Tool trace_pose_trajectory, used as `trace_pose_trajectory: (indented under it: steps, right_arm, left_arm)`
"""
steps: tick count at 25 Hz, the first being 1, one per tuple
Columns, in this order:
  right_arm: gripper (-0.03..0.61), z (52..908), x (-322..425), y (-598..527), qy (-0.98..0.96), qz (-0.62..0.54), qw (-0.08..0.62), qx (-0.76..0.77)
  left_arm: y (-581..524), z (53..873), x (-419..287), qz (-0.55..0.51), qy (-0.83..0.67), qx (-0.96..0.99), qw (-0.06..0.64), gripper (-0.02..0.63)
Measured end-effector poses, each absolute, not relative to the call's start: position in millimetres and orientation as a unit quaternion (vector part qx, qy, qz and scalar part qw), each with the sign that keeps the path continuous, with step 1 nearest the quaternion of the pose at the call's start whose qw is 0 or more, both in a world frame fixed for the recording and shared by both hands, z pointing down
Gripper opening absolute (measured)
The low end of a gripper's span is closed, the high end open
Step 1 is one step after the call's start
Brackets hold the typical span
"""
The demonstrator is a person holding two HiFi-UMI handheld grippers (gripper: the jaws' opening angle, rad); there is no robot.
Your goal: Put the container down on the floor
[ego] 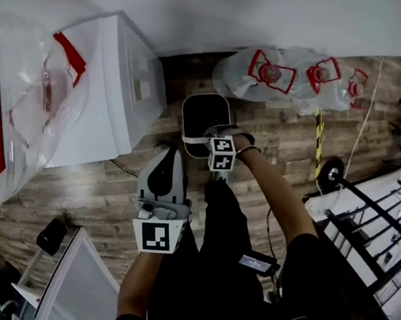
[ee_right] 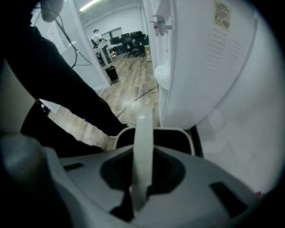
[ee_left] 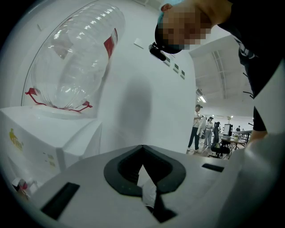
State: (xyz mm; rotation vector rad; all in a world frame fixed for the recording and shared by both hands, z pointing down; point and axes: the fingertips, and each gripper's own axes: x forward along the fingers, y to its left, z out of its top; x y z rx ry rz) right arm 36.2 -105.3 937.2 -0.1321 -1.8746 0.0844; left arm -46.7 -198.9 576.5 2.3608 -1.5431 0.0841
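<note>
Head view down; right gripper view shares container (ego: 204, 115)

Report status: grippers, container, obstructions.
Right gripper shut on handle. Left gripper shut, empty. Container over wood floor, touchdown unclear. Water dispenser close beside.

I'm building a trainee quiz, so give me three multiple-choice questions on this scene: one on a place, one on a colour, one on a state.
1. Where is the container?
A beside the dispenser
B on top of the dispenser
C on a table

2. What colour is the container's handle?
A red
B white
C black

3. The right gripper's jaws are:
A wide open
B shut on nothing
C shut on the handle

Answers: A, it hangs next to the white cabinet; B, a white band crosses the black opening; C, the band is pinched between the jaws.
</note>
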Motion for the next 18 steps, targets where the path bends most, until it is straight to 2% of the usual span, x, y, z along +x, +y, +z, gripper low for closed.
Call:
trace_pose_trajectory:
  steps: [18]
  right_arm:
    - [0.055,1019,-2,-177,-0.808,-0.009,0.586,-0.056]
  left_arm:
    - [-205,621,-44,0.027,-0.529,0.832,0.162,0.022]
